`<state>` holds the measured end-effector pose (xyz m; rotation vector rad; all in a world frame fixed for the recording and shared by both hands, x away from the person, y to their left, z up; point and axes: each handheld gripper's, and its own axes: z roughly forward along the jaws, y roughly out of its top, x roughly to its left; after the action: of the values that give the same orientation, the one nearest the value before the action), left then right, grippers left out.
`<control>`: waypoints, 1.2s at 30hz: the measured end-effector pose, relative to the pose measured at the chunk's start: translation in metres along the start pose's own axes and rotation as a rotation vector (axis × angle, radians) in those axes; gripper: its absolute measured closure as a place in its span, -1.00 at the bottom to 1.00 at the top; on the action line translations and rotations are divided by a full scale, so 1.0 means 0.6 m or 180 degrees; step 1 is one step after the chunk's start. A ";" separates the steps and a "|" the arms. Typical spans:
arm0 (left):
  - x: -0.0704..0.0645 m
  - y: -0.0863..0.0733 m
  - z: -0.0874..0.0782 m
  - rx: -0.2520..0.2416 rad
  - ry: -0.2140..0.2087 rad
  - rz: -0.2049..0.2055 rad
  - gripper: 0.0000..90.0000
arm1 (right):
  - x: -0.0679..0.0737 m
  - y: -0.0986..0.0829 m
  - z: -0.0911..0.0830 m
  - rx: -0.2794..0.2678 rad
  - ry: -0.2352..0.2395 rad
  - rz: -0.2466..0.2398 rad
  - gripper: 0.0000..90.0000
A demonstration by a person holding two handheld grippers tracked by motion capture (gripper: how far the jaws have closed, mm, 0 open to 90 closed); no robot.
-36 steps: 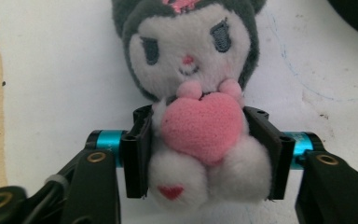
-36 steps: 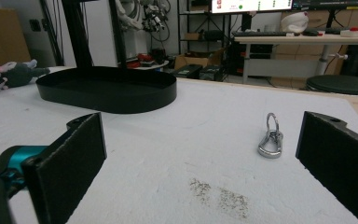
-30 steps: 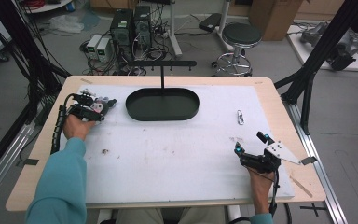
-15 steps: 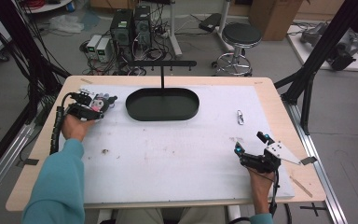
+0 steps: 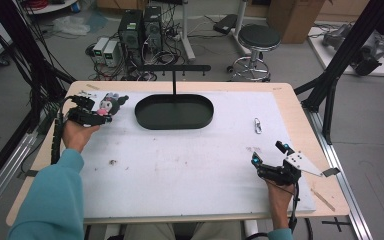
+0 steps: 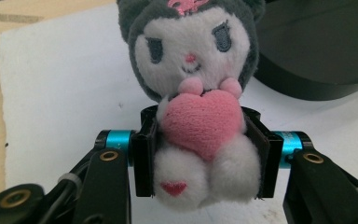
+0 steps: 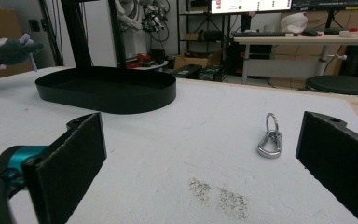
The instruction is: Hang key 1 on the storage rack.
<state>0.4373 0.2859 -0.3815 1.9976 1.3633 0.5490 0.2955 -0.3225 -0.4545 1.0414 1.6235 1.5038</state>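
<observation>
A small plush toy with a grey hood, white face and pink heart sits between the jaws of my left gripper, which is shut on its body. In the high view the plush toy is at the table's far left, just left of a black oval tray. My right gripper rests near the front right edge, open, with nothing between its pads. A silver carabiner clip lies on the white mat ahead of it, also seen as the clip right of the tray.
A white mat covers most of the wooden table. A black T-shaped stand rises behind the tray. The oval tray has nothing in it. Dark smudges mark the mat. A stool and computers stand beyond the far edge.
My left gripper has lifted the plush toy slightly and shifted it a little toward the tray. The right gripper has stayed where it was.
</observation>
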 end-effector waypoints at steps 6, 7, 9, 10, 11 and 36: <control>-0.008 0.013 -0.015 -0.0094 -0.0071 0.0078 0.19 | 0.001 0.000 0.000 0.0009 0.0000 0.0005 -0.98; -0.010 0.016 -0.019 -0.0119 -0.0083 0.0099 0.19 | 0.001 0.000 0.000 0.0010 0.0000 0.0003 -0.98; -0.013 0.021 -0.024 -0.0144 -0.0094 0.0128 0.19 | 0.001 0.000 0.000 0.0012 -0.0002 0.0003 -0.98; -0.016 0.025 -0.029 -0.0178 -0.0121 0.0159 0.19 | 0.001 0.000 0.000 0.0013 -0.0003 0.0005 -0.98; -0.016 0.025 -0.029 -0.0178 -0.0121 0.0159 0.19 | 0.001 0.000 0.000 0.0012 -0.0003 0.0003 -0.98; -0.074 0.093 -0.070 -0.0451 -0.0406 0.0379 0.19 | 0.001 0.000 0.000 0.0008 -0.0002 -0.0002 -0.98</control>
<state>0.4298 0.2423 -0.3111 1.9714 1.1042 0.5462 0.2954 -0.3223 -0.4545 1.0427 1.6256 1.5013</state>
